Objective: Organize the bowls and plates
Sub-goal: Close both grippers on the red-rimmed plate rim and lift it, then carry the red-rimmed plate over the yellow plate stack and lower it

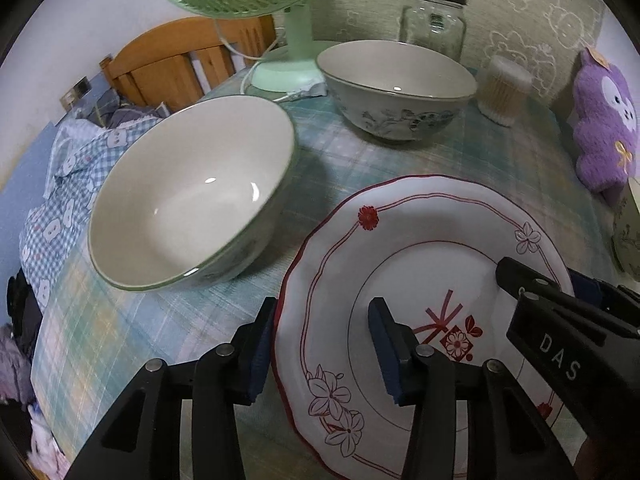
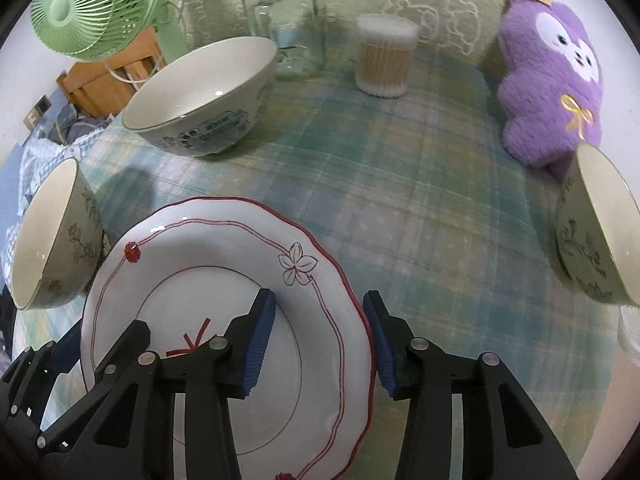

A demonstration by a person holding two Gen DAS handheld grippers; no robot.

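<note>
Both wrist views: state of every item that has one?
White plate with red floral rim: flat on the plaid tablecloth, straddled at opposite rims by both tools.
Left tool: jaws around the plate's rim, contact unclear.
Right tool: same, opposite rim.
Three cream ceramic bowls: upright, empty, unstacked.
Glass jar with black lid: lidded, empty.
Green desk fan: blades show no blur.

white plate (image 1: pixel 404 240) red floral trim; green plaid tablecloth (image 2: pixel 420 200); purple plush (image 2: pixel 552 80)
</note>
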